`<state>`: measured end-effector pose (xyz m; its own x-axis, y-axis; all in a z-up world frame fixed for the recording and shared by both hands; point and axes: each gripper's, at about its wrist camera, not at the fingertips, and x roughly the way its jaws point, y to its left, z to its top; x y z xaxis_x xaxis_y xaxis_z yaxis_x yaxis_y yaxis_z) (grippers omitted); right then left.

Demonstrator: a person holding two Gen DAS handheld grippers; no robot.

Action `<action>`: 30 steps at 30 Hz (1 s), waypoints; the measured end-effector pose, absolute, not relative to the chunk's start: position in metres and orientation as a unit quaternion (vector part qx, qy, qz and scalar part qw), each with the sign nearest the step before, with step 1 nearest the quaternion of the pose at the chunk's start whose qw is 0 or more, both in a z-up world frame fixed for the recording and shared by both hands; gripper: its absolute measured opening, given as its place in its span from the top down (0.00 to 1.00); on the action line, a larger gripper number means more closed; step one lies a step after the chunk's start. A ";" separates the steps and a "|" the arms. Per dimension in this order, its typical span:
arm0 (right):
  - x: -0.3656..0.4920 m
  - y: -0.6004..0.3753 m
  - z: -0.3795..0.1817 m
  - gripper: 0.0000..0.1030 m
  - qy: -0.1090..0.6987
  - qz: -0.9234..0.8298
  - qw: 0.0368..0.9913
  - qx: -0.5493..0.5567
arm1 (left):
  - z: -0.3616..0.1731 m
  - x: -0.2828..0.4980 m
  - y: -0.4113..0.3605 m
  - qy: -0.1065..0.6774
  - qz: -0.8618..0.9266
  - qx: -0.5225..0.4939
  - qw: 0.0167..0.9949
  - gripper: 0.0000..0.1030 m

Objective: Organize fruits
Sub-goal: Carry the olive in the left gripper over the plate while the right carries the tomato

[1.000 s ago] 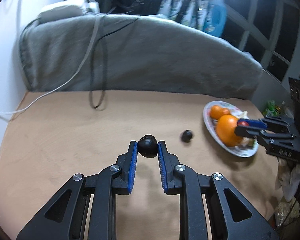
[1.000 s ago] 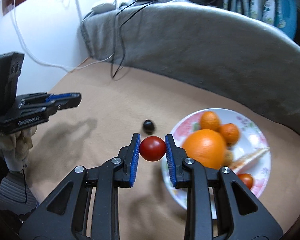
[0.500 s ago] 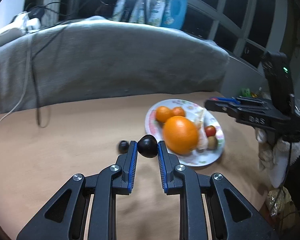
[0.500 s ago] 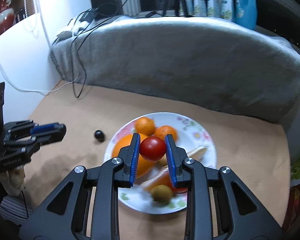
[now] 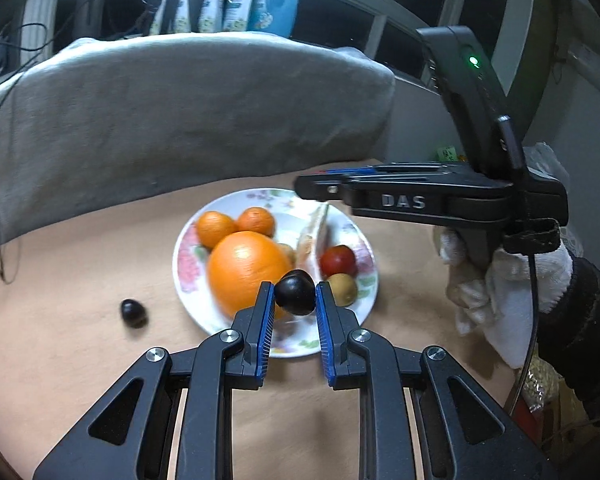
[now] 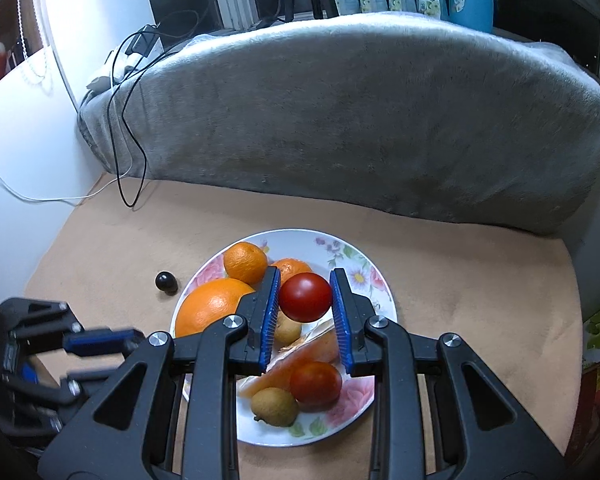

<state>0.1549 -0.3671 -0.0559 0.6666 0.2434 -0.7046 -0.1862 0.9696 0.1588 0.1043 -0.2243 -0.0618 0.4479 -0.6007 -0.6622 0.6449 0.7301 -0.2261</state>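
Nearest in the left wrist view, the left claw (image 5: 295, 300) pinches a dark fruit (image 5: 295, 293) between its blue pads. A second ago that claw was over bare surface with the plate (image 5: 188, 280) far off to the right; now it has swung across, and the fruit hangs over the plate's near rim, in front of the large orange (image 5: 249, 266). In the right wrist view the right claw (image 6: 305, 299) is pressed onto a red tomato (image 6: 305, 297); it too has travelled from beside the plate to above its middle. Both carried pieces look ready to be set down, so the sorting seems close to done.

Below the right claw lie a second tomato (image 6: 315, 383), a small brown fruit (image 6: 275, 406) and an orange wedge (image 6: 300, 356); two small oranges (image 6: 245, 262) sit at the far side. The plate is crowded, so the bare patches near its right rim look like the safest landing spots.

One loose dark fruit (image 5: 133, 313) rests on the tan surface (image 5: 80, 280) left of the plate, not yet gathered. In the left view the right claw crosses above the plate's far right side, held by a gloved hand (image 5: 500, 280), so the two tools could clash. Behind runs a grey blanket (image 6: 360, 120) with cables (image 6: 128, 128), and bottles stand on the sill beyond.
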 end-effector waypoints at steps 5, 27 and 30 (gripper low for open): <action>0.157 -0.370 -0.060 0.74 0.396 0.120 0.909 0.042 | -0.063 0.102 -0.232 0.378 -0.370 0.038 0.848 0.81; 0.161 -0.369 -0.066 0.74 0.405 0.130 0.904 0.050 | -0.066 0.109 -0.245 0.384 -0.371 0.045 0.844 0.81; 0.161 -0.369 -0.067 0.74 0.405 0.131 0.903 0.050 | -0.067 0.110 -0.245 0.384 -0.370 0.045 0.845 0.81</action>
<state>0.1607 -0.3687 -0.0667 0.6368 0.2779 -0.7193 -0.1971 0.9605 0.1966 0.1100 -0.2446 -0.0666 0.4319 -0.5907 -0.6815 0.6594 0.7224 -0.2081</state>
